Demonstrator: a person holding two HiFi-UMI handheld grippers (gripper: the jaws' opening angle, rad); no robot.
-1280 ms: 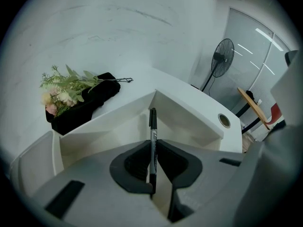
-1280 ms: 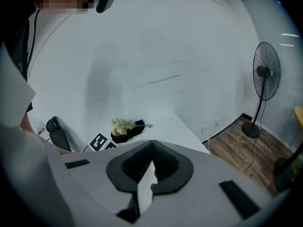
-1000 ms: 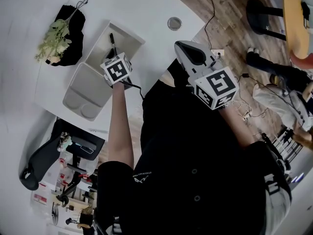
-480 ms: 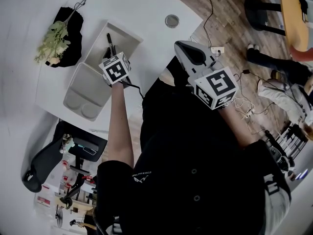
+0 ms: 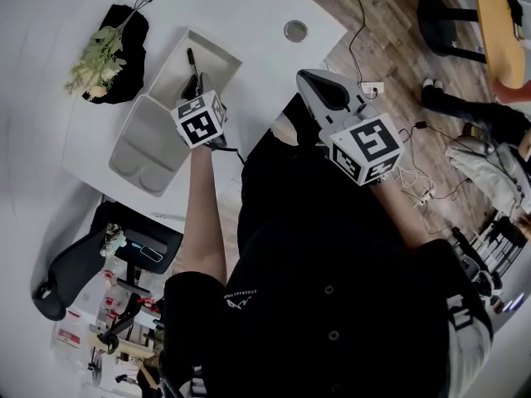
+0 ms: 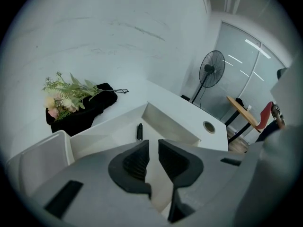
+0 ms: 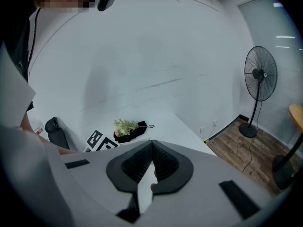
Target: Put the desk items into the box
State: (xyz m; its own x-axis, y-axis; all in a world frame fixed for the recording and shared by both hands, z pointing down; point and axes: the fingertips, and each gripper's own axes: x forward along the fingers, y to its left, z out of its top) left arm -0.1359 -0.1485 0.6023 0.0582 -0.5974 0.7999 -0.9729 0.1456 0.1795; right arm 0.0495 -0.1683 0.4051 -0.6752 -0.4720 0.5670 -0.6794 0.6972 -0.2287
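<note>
A white open box (image 5: pixel 217 56) stands on the white desk, and a black pen (image 5: pixel 192 59) lies inside it. The pen (image 6: pixel 139 131) also shows in the left gripper view, on the box (image 6: pixel 173 123) floor ahead of the jaws. My left gripper (image 5: pixel 200 86) hovers over the box's near end. Its jaws (image 6: pixel 153 144) have just been opening and stand open with nothing between them. My right gripper (image 5: pixel 302 75) hangs off the desk's near edge, right of the box. In its own view the right gripper (image 7: pixel 152 144) has its pads meeting at the tips, and it is empty.
The box's lid (image 5: pixel 148 146) lies beside it at the left. A flower bouquet in black wrap (image 5: pixel 106 50) rests further left on the desk. A round cable grommet (image 5: pixel 295 30) sits at the desk's right corner. A fan (image 6: pixel 210 70) stands beyond the desk, and an office chair (image 5: pixel 79 259) stands below it.
The left gripper has lifted and drawn back a little from the pen, which stays lying in the box. The right gripper has barely shifted.
</note>
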